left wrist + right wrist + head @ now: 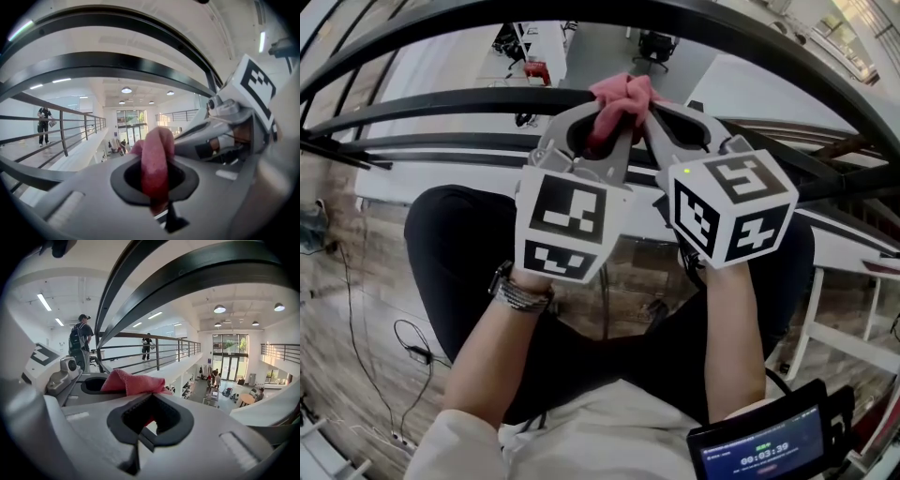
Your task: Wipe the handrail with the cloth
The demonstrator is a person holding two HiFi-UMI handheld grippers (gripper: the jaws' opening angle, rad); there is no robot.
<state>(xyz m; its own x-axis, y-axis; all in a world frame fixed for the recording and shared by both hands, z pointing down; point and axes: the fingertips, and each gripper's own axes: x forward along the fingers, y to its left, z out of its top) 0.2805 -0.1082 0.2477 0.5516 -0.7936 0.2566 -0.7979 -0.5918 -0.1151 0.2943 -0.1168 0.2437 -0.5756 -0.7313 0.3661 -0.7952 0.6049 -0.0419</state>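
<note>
Standing close against the black handrail [441, 98], high over an open hall. Holding both tools out side by side, nearly meeting at the tips, level with the middle bar. With the left gripper [598, 141], clamped shut on the pink cloth [621, 98], bunched up and running through the jaw opening. With the right gripper [654, 124], closed as well, pinching the same cloth by its edge. Carrying that cloth between the two tips, right at the bar; cannot tell whether touching it.

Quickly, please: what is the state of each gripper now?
Left gripper: closed on the pink fabric cloth.
Right gripper: closed, pinching the same cloth's edge.
</note>
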